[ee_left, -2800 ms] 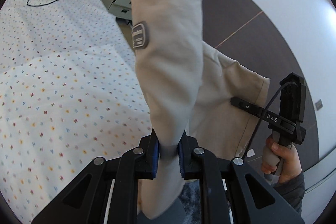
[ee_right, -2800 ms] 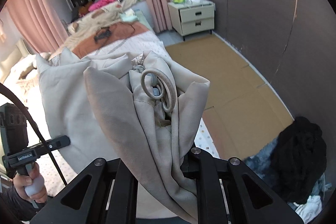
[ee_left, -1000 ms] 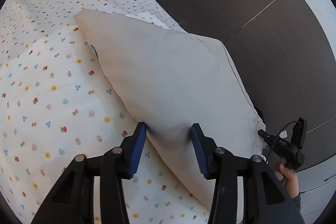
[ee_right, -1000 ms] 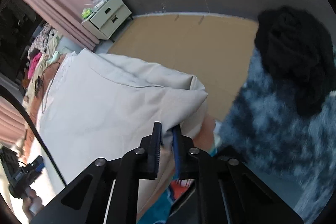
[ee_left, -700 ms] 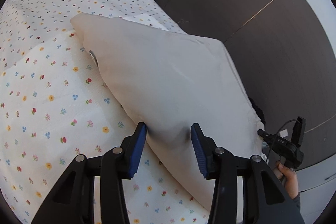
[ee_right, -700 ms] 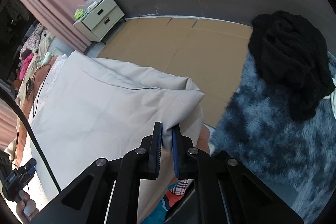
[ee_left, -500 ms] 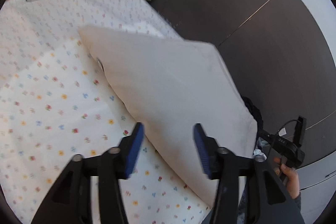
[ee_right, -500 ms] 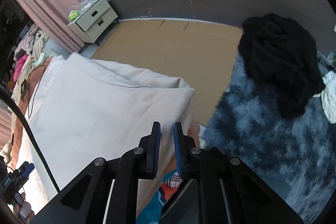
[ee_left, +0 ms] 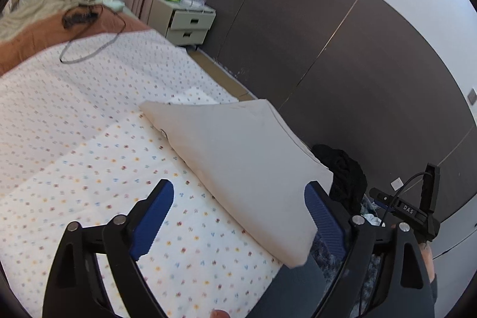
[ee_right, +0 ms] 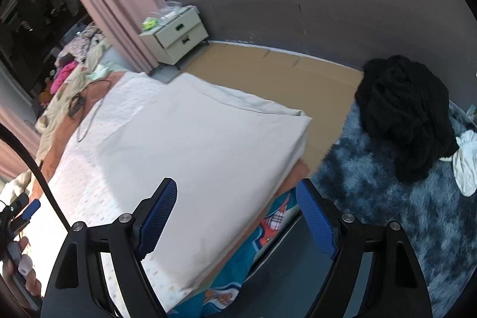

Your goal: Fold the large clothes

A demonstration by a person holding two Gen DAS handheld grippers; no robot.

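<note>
Both my left gripper [ee_left: 238, 216] and right gripper [ee_right: 237, 216] opening, empty; beige garment [ee_right: 193, 157] lies folded on bed [ee_left: 89, 163]. Next: fetch another.

— From where do we look with the left wrist camera?

— From above the flower-print bed cover [ee_left: 89, 157], facing down along it toward 12 o'clock, the folded beige garment [ee_left: 247, 166] near.

— And the right wrist camera?

— From the bed's foot corner, also tilted down, the garment [ee_right: 190, 157] close and the shaggy blue-grey rug [ee_right: 417, 213] at 3 o'clock.

— What do we share?

— The garment, the cream two-drawer nightstand [ee_left: 186, 23] [ee_right: 176, 35] and the heaped black clothing [ee_left: 342, 175] [ee_right: 402, 115].
</note>
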